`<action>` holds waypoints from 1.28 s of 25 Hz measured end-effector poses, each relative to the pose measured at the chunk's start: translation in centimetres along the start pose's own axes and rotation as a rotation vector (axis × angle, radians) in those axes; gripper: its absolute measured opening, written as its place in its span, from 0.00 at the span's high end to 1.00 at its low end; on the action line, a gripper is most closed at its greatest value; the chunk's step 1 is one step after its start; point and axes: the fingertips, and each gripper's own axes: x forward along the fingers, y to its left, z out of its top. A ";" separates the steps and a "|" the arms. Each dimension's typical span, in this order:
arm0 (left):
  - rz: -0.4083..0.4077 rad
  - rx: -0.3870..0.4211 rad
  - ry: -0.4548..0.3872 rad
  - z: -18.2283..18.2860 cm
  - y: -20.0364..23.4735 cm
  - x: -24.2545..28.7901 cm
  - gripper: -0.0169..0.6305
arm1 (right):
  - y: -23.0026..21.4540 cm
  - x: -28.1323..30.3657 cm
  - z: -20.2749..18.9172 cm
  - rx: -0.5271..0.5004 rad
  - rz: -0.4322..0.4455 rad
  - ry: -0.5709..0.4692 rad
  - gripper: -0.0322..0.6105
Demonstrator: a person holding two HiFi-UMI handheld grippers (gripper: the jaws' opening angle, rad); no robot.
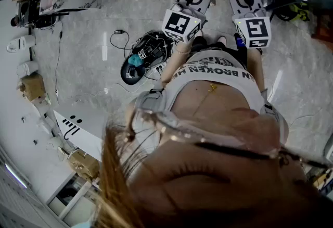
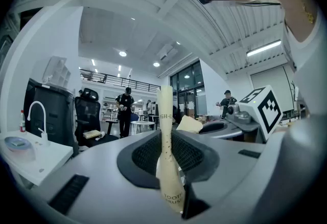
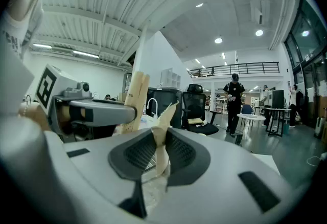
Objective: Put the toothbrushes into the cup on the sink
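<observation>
The left tongs [image 2: 166,142] are closed narrowly on a cream toothbrush packet [image 2: 164,110], which stands upright between the pads with its printed foot low in the jaws. In the left gripper view it is well right of the faucet [image 2: 34,113], which rises from a white counter [image 2: 48,154] far off. The right tongs [image 3: 160,142] are likewise pinched on a second cream packet [image 3: 166,115], ragged at the top, with clear film at its foot. In the right gripper view the faucet shows far behind and between the two packets. In the head view both tongs are held out level, side by side, above the floor [image 1: 88,45].
</observation>
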 end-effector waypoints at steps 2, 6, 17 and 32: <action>0.008 0.003 0.000 -0.2 0.0 0.0 0.87 | 0.0 -0.2 -0.2 0.002 0.010 -0.004 0.84; 0.014 -0.010 -0.017 -0.8 -0.2 -0.6 0.87 | 0.4 -0.7 -1.0 0.014 0.019 -0.012 0.84; 0.049 -0.013 -0.013 -1.1 -0.3 -1.1 0.87 | 0.0 -1.0 -1.1 0.040 0.037 -0.025 0.84; -0.078 -0.038 -0.039 -0.7 10.5 10.0 0.87 | -8.4 9.8 0.6 0.030 -0.095 -0.031 0.84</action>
